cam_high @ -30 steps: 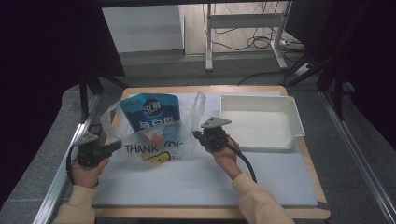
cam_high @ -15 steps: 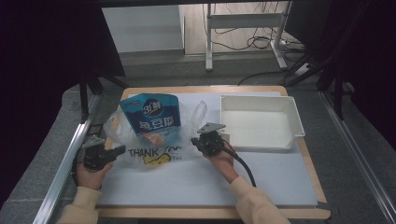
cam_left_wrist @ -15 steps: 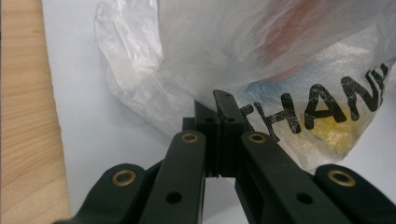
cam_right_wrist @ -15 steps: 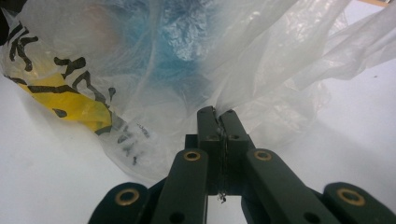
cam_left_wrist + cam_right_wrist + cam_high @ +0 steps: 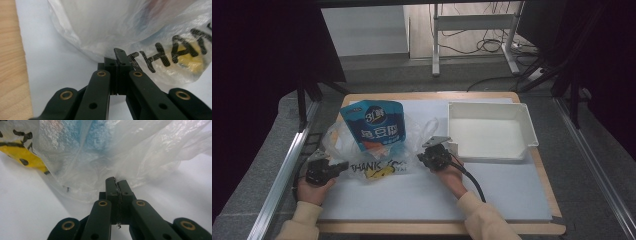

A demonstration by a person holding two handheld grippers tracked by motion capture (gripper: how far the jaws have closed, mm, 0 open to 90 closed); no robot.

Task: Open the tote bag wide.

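"THANK" on clear plastic bag (image 5: 377,162), "3" on blue pouch (image 5: 376,125)

Blue pouch (image 5: 379,126), white tray (image 5: 490,132)

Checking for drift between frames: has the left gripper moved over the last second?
Yes. The left gripper has slid toward the person's edge of the table, away from the far edge, dragging the plastic bag slightly.

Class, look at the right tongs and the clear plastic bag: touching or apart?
Touching. In the right gripper view the right tongs are shut with the edge of the plastic bag pinched between their jaws.
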